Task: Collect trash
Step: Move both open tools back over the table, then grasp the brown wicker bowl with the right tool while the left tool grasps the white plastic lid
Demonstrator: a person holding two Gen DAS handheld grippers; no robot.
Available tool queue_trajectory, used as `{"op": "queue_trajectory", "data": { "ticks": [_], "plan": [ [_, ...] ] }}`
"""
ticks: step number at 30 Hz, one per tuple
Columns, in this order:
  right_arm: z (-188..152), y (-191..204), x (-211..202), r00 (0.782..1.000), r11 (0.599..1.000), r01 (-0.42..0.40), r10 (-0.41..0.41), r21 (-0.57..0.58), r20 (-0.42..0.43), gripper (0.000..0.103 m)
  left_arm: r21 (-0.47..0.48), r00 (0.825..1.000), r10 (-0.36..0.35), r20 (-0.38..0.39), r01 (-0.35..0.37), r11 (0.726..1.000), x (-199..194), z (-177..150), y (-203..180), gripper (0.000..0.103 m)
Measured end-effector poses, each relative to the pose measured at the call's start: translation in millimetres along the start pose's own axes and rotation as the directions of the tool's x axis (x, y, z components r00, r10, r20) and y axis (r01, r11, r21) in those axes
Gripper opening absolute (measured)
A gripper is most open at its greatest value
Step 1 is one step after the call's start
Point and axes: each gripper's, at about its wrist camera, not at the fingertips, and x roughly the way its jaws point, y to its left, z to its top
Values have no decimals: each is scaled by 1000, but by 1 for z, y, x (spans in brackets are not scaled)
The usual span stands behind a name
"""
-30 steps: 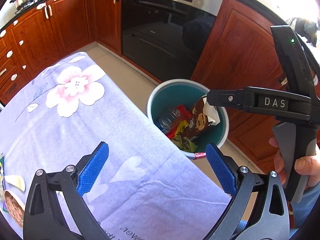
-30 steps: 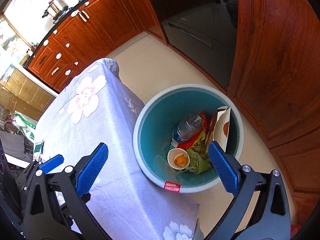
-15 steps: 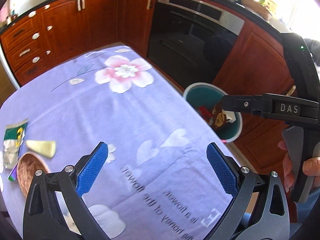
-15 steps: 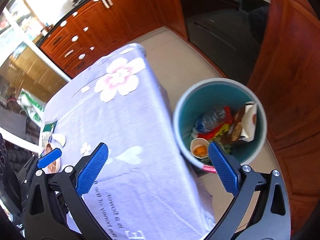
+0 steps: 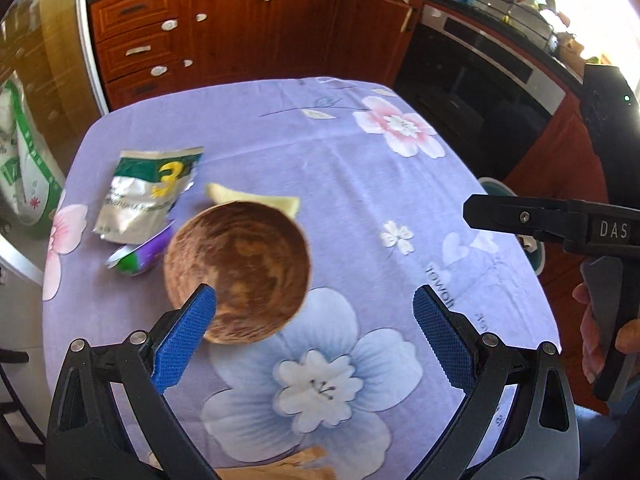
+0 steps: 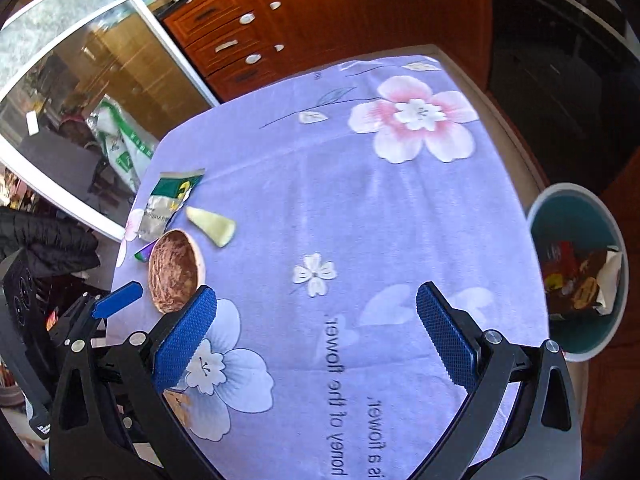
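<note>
On the purple flowered tablecloth (image 5: 360, 200) lie a brown bowl-shaped shell (image 5: 238, 266), a silver and green wrapper (image 5: 146, 192), a pale yellow peel piece (image 5: 256, 200) and a small purple and green wrapper (image 5: 140, 256). My left gripper (image 5: 314, 336) is open and empty just above the near side of the shell. My right gripper (image 6: 316, 336) is open and empty over the middle of the cloth; the shell (image 6: 174, 272), wrapper (image 6: 168, 200) and peel (image 6: 212, 226) lie to its left. The teal bin (image 6: 580, 272) with trash stands at the right.
Wooden cabinets (image 5: 240, 28) and a black oven (image 5: 480, 92) stand behind the table. A glass sliding door (image 6: 80, 80) is at the left. A brown paper scrap (image 5: 280, 468) lies at the table's near edge. The right gripper's body (image 5: 580, 224) shows at the right.
Both grippers have swung left from above the bin to above the table. The shell and wrappers have come into full view in front of the left gripper. Both stay open.
</note>
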Motion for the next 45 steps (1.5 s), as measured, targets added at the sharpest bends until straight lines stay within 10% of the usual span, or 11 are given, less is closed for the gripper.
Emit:
{"op": "queue_trajectory", "data": {
  "ticks": [9,29,38,45],
  "plan": [
    [9,78,57,996,987,0,-16,-164,-93,94,-129,997,76,-25,-78,989,-1,-18,89,99],
    [18,106,127,977,983,-91,58,-157,-205,17,-62,987,158,-13,-158,985,22,8,137,97],
    [17,110,109,984,978,-92,61,-188,-167,7,20,989,144,-18,-143,989,33,22,125,76],
    [17,102,101,989,979,-58,31,-193,-143,6,67,992,104,-73,-99,993,47,23,108,21]
  ]
}}
